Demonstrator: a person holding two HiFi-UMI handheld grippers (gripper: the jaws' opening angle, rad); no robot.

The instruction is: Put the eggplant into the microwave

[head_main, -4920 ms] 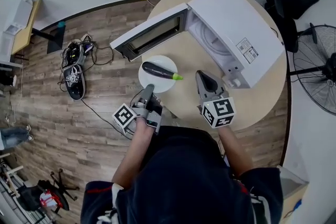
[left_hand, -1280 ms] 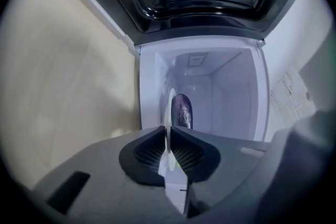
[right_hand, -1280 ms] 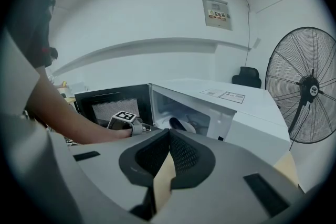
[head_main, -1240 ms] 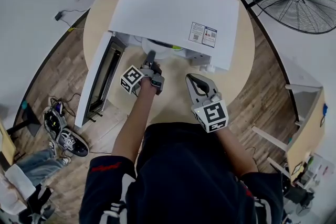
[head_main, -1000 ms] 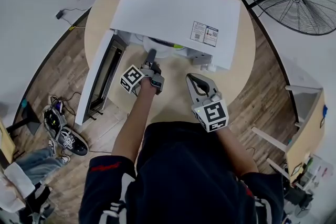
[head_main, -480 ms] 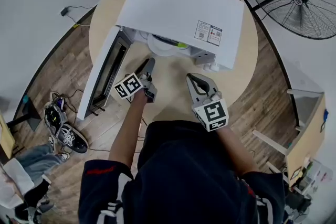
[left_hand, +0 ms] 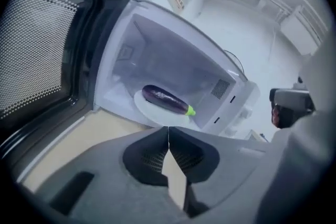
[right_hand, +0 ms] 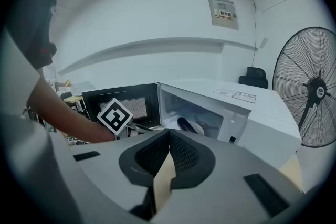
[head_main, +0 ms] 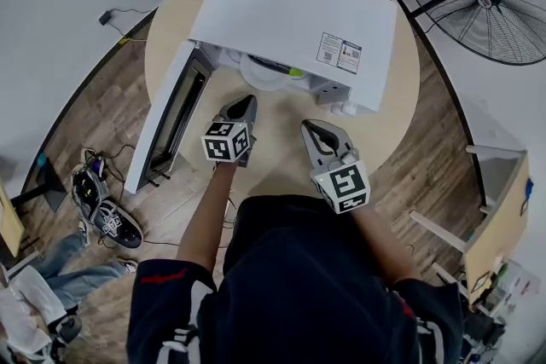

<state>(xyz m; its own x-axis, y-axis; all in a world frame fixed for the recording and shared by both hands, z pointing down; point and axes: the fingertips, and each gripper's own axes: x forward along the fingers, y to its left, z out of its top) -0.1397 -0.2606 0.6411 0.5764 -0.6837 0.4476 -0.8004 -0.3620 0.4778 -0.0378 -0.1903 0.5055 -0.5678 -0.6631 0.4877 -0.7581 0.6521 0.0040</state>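
Round wooden table [head_main: 277, 166] carries the white microwave [head_main: 290, 13], door [head_main: 171, 119] open. We see the eggplant [left_hand: 164, 99] already inside, lying on its white plate [left_hand: 149, 113]. Left gripper [left_hand: 168, 134] has just closed its jaws w/ nothing between them; right gripper [right_hand: 169, 136] is closed too & empty. We judge the eggplant light, smooth, a bit slippery, skin easy to dent; best hold is mid-body, or lift by the plate rim.

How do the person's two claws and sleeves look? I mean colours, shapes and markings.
The left claw and the right claw are grey, each with two tapering jaws lined by dark ribbed pads. Each carries a white cube printed with black square markers. No cables show. The person wears a dark short-sleeved shirt; its left sleeve has a red band.
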